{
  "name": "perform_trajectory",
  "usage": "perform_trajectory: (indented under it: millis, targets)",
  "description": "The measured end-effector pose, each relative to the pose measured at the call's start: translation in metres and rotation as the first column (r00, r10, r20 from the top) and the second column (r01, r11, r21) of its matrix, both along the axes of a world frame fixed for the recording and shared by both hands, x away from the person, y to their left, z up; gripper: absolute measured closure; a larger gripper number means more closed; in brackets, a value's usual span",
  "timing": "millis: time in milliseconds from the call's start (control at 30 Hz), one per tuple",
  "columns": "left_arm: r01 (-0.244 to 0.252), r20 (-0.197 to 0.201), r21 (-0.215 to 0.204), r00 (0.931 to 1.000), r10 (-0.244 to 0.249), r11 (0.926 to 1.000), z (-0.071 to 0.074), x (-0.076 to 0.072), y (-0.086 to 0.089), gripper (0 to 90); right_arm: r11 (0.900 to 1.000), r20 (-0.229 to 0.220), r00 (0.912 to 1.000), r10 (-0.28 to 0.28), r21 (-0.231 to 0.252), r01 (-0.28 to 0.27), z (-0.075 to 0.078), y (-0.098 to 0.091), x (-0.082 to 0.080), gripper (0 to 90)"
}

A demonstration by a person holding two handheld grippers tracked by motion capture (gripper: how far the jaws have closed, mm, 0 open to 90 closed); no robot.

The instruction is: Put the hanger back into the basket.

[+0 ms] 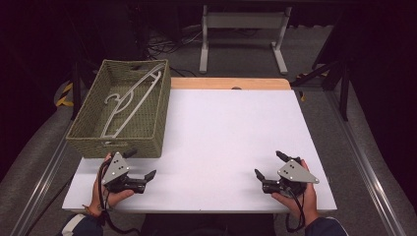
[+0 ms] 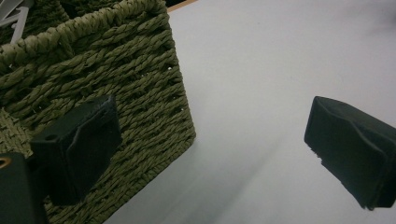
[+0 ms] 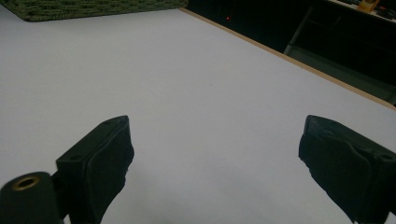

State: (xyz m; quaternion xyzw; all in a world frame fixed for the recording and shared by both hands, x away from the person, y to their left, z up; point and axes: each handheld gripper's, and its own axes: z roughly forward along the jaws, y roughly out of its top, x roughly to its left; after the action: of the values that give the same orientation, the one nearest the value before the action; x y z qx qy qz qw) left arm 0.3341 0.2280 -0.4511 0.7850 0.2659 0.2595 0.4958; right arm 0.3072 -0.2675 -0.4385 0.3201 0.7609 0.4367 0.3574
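Note:
A green woven basket (image 1: 93,129) stands at the table's left, and white plastic hangers (image 1: 129,96) lie inside it. My left gripper (image 1: 142,163) rests at the front left, just below the basket's near wall, with its jaws wide apart and nothing between them. In the left gripper view the basket's corner (image 2: 140,93) sits close behind one jaw, and a bit of white hanger (image 2: 11,16) peeks over the rim. My right gripper (image 1: 268,164) is at the front right, open and empty over the bare white table (image 3: 196,93).
The white table top (image 1: 226,137) has a wooden strip (image 1: 231,83) along its far edge. Beyond it stands a white metal frame (image 1: 243,34) on the grey floor. The basket's edge (image 3: 84,8) appears far off in the right gripper view.

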Motion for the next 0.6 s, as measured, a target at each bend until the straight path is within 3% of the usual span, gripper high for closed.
perform_trajectory:
  millis: [600]
  targets:
    - [-0.007,-0.012,-0.002,0.9999,0.007,1.0,-0.0005,0.0031,-0.0006,4.5,1.0,0.001,1.0,-0.005,-0.002,0.005,-0.0008,-0.0021,0.0009,9.9]
